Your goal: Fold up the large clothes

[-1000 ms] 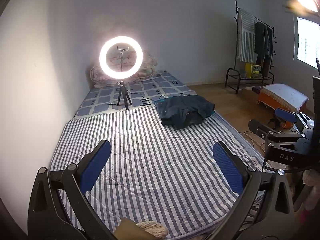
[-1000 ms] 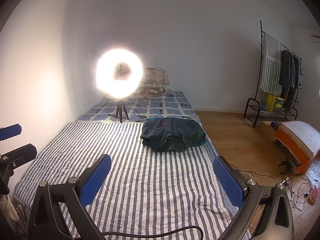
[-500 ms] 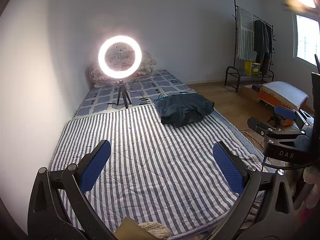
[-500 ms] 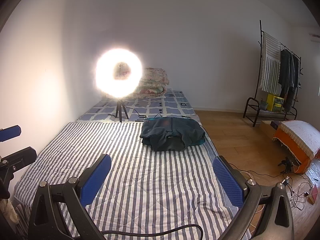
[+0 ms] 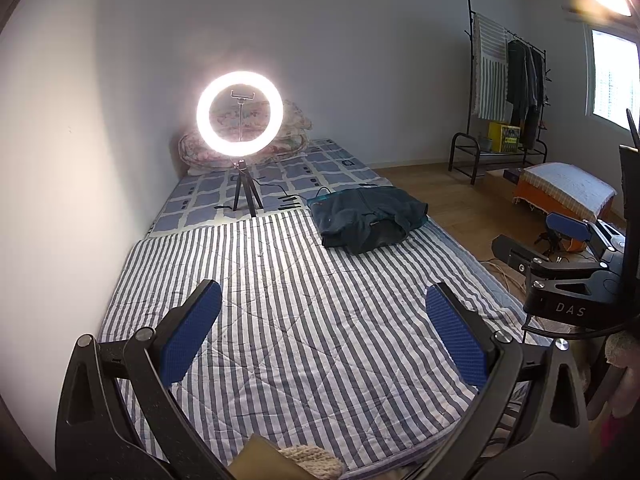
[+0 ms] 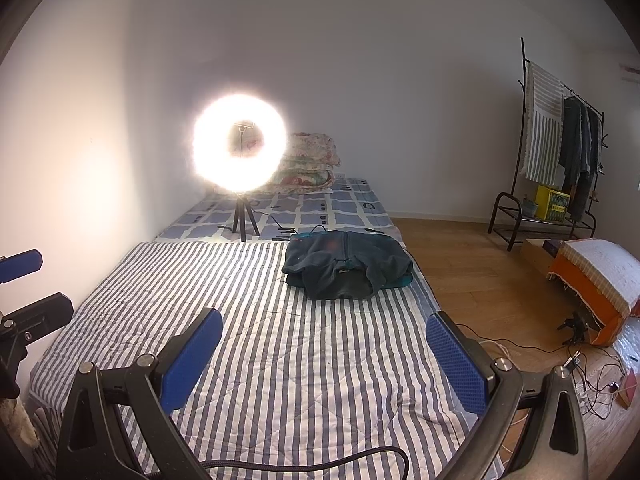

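Left hand-held gripper [image 5: 322, 334] and right hand-held gripper [image 6: 324, 354]: both released, blue pads spread wide, nothing held, hovering over the near end of the blue-and-white striped quilted bed cover [image 6: 312, 364]. Crumpled dark teal fleece garment [image 6: 346, 264] lies well ahead of both, slightly right, on the cover's far edge. Lit ring light on a small tripod [image 5: 240, 114] ahead-left, beyond it.

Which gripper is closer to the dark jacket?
Right, by a little. The right gripper faces the jacket almost straight on; the left gripper sits farther left, both well short.
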The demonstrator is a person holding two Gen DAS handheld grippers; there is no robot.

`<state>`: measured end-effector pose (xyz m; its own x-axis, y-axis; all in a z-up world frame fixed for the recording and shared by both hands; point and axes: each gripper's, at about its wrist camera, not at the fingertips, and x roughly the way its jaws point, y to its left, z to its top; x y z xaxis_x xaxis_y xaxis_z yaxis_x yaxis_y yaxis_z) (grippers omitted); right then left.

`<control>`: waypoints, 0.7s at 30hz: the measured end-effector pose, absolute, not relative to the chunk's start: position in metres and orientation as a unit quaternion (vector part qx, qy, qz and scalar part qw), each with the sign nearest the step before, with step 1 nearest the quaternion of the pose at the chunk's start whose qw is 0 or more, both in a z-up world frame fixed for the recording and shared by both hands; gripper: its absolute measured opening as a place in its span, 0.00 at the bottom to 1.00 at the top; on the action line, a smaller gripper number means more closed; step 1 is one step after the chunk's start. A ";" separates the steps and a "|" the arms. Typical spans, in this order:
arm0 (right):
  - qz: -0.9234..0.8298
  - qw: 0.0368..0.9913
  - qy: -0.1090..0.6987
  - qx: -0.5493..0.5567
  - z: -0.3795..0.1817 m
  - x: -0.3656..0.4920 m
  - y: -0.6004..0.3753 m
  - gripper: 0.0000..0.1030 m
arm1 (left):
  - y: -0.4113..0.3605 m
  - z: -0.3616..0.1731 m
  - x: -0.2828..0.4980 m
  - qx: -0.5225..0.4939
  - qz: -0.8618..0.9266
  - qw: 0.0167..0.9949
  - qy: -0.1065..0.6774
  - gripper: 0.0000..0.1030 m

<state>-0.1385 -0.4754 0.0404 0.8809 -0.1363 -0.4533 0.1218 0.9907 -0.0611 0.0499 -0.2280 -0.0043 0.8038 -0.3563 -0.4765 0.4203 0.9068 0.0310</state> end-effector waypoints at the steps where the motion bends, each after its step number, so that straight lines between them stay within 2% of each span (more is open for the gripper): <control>1: -0.066 0.970 0.235 -0.016 0.040 -0.139 -0.475 1.00 | -0.228 -0.004 0.050 0.067 -0.205 0.947 0.237 1.00; 21: -0.062 0.967 0.245 -0.021 0.035 -0.133 -0.472 1.00 | -0.223 -0.005 0.051 0.076 -0.200 0.951 0.224 1.00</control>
<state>-0.1332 -0.4722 0.0354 0.8717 -0.1309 -0.4722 0.1105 0.9913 -0.0708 0.0508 -0.2226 -0.0045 0.8197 -0.3471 -0.4557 0.4151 0.9081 0.0550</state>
